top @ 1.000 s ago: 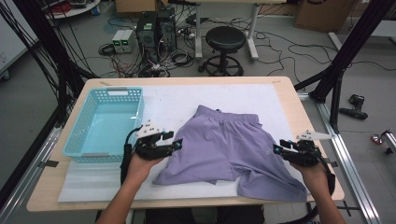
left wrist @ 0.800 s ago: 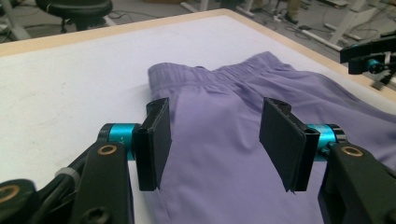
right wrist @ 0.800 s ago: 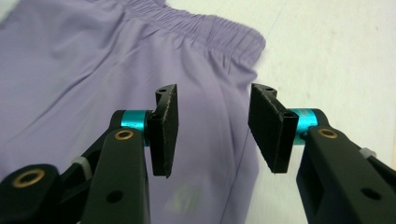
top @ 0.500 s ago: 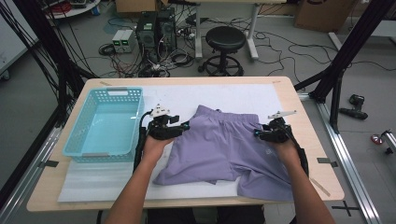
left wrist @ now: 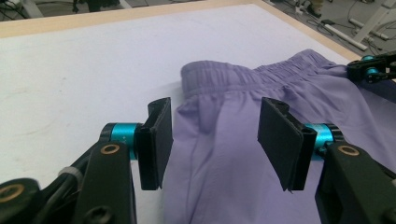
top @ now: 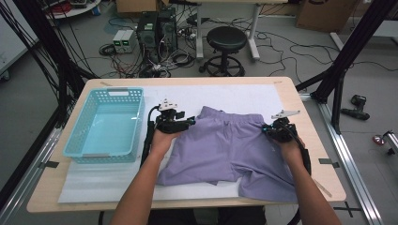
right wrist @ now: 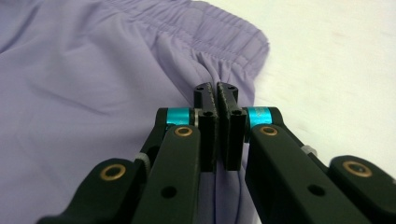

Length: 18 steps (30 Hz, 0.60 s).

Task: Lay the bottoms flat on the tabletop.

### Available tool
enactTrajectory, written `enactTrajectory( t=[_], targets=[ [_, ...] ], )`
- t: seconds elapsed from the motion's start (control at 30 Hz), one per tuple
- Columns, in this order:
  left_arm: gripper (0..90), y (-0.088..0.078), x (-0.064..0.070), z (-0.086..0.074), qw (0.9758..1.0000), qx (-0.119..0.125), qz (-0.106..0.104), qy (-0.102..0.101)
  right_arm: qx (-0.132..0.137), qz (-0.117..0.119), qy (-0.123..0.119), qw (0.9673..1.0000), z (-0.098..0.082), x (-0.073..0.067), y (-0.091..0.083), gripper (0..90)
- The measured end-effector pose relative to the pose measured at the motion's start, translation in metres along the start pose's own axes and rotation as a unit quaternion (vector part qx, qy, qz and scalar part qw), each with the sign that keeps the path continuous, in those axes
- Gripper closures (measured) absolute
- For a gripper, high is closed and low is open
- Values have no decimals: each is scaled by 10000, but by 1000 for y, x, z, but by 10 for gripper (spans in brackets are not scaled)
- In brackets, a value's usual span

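Note:
Purple shorts [top: 225,145] lie spread on the white mat [top: 220,96], elastic waistband at the far side. My left gripper [top: 190,122] hovers low over the shorts' left edge just below the waistband. Its jaws are open, with flat fabric [left wrist: 224,140] under the gap [left wrist: 217,107] and nothing pinched. My right gripper [top: 267,128] sits at the waistband's right corner. Its jaws have just been closing and now stand shut [right wrist: 215,88] on a gathered fold of the shorts [right wrist: 93,84].
A light blue plastic basket [top: 108,90] stands on the table's left part, beside the left gripper. The wooden table edge [top: 293,93] runs close to the right gripper. A black stool [top: 226,40] and cables are on the floor beyond the table.
Both hands moved from the shorts' lower part up toward the waistband. The right gripper's jaws went from apart to shut, pinching the fabric near the waistband corner.

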<state>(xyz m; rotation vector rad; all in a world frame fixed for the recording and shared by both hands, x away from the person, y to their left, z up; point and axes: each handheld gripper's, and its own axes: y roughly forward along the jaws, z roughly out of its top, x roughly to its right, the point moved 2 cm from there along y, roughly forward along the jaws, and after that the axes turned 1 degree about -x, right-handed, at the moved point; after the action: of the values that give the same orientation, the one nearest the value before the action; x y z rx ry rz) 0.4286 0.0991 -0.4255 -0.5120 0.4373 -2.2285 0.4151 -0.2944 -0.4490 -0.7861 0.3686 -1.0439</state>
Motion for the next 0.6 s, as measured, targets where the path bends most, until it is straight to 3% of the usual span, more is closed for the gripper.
enactTrajectory(
  t=[0.13, 0.23, 0.27, 0.33, 0.37, 0.43, 0.5, 0.53, 0.6],
  targets=[
    [449, 16, 3, -4, 9997, -254, -43, 24, -425, -489, 146, 9978, -7, 9, 2, 855],
    [449, 27, 1, -10, 9990, -437, -59, -31, -347, -542, 283, 9975, -8, 11, 0, 691],
    [448, 31, 0, -12, 9987, -510, -59, -35, -209, -441, 380, 9981, -7, 12, -1, 625],
    [448, 38, -1, -16, 9978, -659, -87, -84, -62, 29, 602, 9982, -7, 13, -2, 540],
    [448, 42, -2, -18, 9972, -729, -88, -109, -170, -26, 532, 9984, -6, 14, -1, 514],
    [493, 50, 0, -21, 9952, -961, -194, -29, -258, -22, 536, 9982, -7, 15, 3, 521],
    [697, 53, 4, -24, 9942, -1051, -136, 173, -365, 35, 523, 9980, -8, 16, 8, 594],
    [842, 54, 4, -24, 9939, -1073, -146, 195, -345, 47, 511, 9981, -7, 16, 9, 660],
    [868, 54, 1, -21, 9939, -1099, -81, 103, -468, 156, 447, 9978, -4, 17, 9, 871]
  ],
)
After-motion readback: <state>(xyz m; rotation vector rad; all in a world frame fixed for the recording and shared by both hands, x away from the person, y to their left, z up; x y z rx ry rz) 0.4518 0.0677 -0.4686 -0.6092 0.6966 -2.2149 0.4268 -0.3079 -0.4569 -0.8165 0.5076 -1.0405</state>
